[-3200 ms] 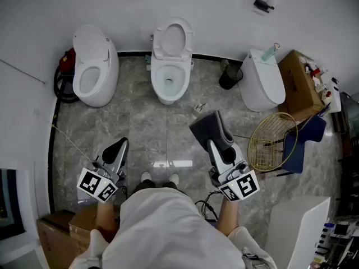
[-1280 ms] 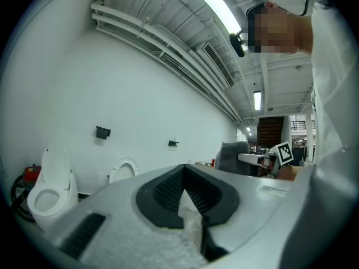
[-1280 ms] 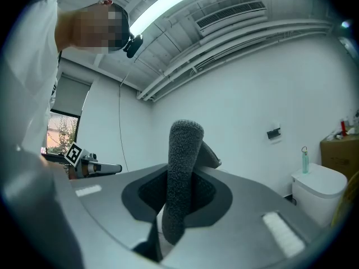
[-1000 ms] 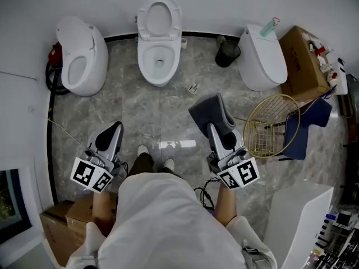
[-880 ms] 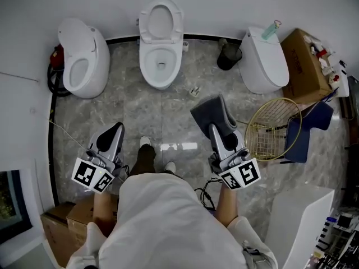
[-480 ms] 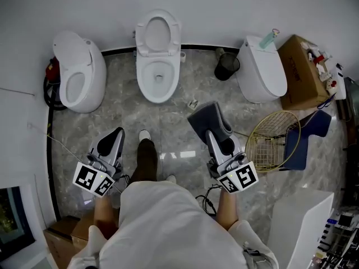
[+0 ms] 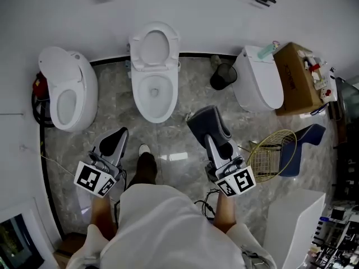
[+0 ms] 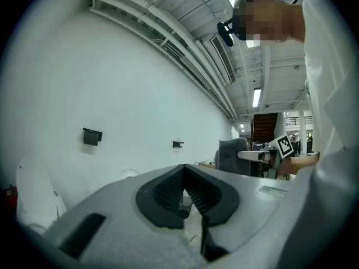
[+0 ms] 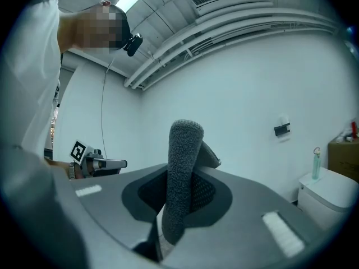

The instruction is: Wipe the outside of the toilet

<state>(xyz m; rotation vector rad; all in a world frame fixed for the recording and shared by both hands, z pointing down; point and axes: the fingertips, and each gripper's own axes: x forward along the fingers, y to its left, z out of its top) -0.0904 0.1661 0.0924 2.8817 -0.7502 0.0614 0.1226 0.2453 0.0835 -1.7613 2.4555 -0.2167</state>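
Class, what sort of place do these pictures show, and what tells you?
Probably a test or demonstration room rather than a home bathroom: three toilets stand along one wall on a marbled floor, with a cardboard box and a racket nearby.

1. No text can be read anywhere.
2. Box (image 7: pixel 300 77), upper right: dark print on its top, too small to read.
3. Cubes on the left gripper (image 7: pixel 115 140) and right gripper (image 7: pixel 215 142): black-and-white square patterns, no letters.

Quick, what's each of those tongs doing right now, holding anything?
Left tongs: closed, tips together, nothing between them.
Right tongs: closed on a grey cloth.
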